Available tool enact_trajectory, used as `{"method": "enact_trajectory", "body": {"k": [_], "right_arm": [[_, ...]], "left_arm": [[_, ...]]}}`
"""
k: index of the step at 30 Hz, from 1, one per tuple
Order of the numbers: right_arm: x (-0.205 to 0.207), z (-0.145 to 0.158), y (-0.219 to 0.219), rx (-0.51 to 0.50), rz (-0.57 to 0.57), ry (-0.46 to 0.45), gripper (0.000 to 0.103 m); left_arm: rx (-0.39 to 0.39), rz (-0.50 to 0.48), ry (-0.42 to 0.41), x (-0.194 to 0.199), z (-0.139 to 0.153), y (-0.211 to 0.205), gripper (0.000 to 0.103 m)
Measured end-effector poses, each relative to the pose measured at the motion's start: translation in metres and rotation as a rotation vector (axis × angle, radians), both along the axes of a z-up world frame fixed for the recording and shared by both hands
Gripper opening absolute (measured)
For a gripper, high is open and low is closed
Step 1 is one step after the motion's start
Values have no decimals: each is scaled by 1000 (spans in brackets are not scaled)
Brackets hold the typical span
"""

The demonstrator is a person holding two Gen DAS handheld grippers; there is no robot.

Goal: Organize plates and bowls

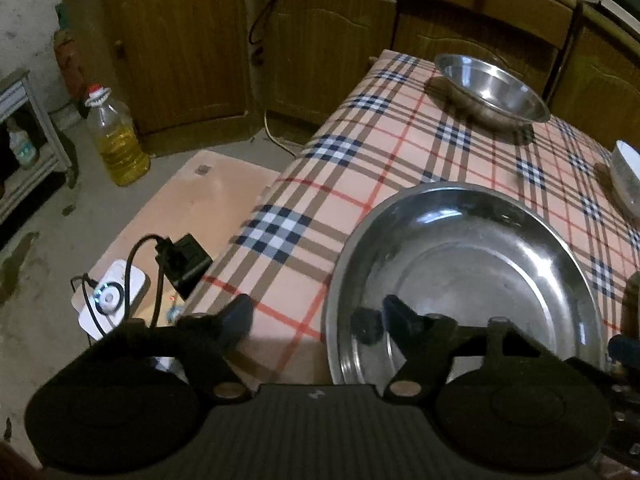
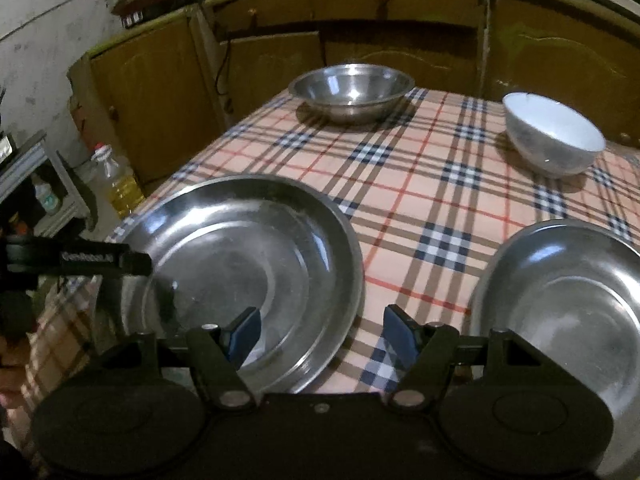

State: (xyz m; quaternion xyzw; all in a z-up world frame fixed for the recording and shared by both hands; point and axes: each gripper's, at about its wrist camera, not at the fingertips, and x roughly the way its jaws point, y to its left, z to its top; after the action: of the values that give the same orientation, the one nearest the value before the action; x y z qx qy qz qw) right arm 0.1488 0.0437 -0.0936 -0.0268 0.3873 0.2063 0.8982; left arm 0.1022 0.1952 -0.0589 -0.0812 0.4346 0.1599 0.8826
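Left wrist view
Left gripper (image 1: 318, 318): jaws apart, straddling the near-left rim of the large steel plate; one blue pad outside the rim over the cloth, the other inside over the plate; no pad visibly presses the metal.
Large steel plate (image 1: 472, 280): flat on the plaid tablecloth (image 1: 380, 168), near the table's left edge.
Steel bowl (image 1: 492, 92): upright at the far end of the table, well apart from the plate.
White bowl (image 1: 626, 176): at the right border, only part shows.
Floor items: an oil bottle (image 1: 118, 140) by the wooden cabinets (image 1: 180, 52); a white charger block (image 1: 114, 300) with black cables beside the table.

Right wrist view
Right gripper (image 2: 320, 330): jaws wide apart and empty, over the near-right rim of the large steel plate (image 2: 248, 252); left pad above the plate, right pad above the cloth.
Left gripper (image 2: 104, 260): seen as a black arm at the plate's left rim.
Smaller steel plate (image 2: 568, 300): on the cloth to the right, apart from the large one.
Steel bowl (image 2: 352, 92): far centre, upright.
White bowl (image 2: 554, 134): far right, upright.
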Motion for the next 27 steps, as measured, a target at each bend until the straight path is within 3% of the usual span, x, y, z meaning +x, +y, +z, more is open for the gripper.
{"method": "enact_trajectory", "body": {"k": [6,10,12,15,20,27], "right_arm": [[11,-12,5,17,22,28,82],[10,-11,8,31,16,32,70],[10,-10,6,24,-9,25,51],[11,-8,-4,42,-45,36,35],[5,-2,-16,61,-71,12,32],[-14,20,-30,76,-73,-57,32]], "left_arm": [[9,-93,-11,0,1,-12,28],[3,-101,-15,0,0,-13,25],[-27,-86,-24,-2,0,-8,22],[-66,-75,-38,-2,1,-5,18],[-43,-109,-76,-8,8,-13,15],[-80,-119,-152,-29,28,-17,12]]}}
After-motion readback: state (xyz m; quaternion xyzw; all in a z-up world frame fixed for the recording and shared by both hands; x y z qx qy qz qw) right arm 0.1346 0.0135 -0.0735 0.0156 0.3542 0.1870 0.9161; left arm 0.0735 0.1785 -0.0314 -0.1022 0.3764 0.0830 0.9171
